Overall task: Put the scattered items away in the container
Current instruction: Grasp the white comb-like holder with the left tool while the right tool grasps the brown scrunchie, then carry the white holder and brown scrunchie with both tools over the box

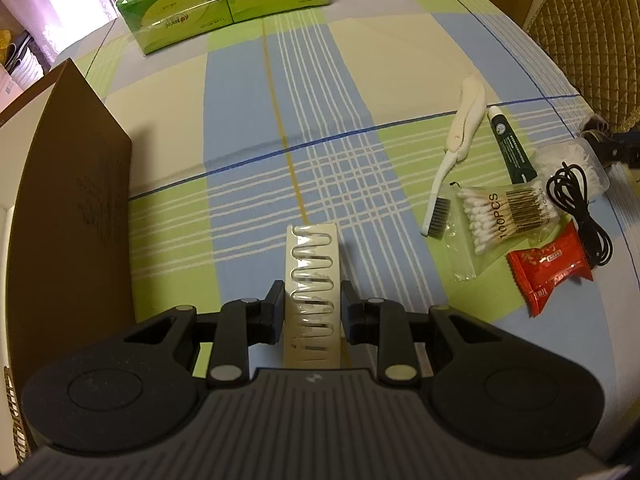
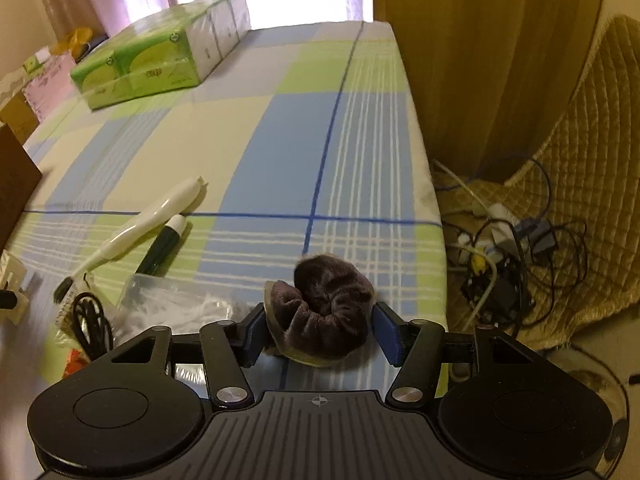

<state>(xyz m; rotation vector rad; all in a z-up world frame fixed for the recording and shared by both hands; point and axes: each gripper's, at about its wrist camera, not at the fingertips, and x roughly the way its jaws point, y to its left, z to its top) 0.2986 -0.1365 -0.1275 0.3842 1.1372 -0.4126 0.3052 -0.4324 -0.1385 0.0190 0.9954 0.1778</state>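
Observation:
My left gripper [image 1: 311, 296] is shut on a cream card of clear blister-packed pieces [image 1: 312, 256], held upright above the checked tablecloth. The brown cardboard box [image 1: 72, 208] stands just to its left. At the table's right edge lies a dark brown furry scrunchie [image 2: 324, 292] on a pale card. My right gripper [image 2: 319, 312] straddles it with both pads against its sides. Scattered between the two grippers are a white brush [image 1: 448, 160], a green tube [image 1: 508, 148], a bag of cotton swabs [image 1: 492, 216], a black cable [image 1: 580, 208] and a red sweet packet [image 1: 548, 272].
A green multipack of tissues [image 1: 224, 0] sits at the far end of the table. A clear bag of white cotton [image 2: 180, 300] lies left of the scrunchie. Past the table's right edge [image 2: 432, 200] are a quilted chair [image 2: 580, 140] and tangled cables on the floor [image 2: 500, 256].

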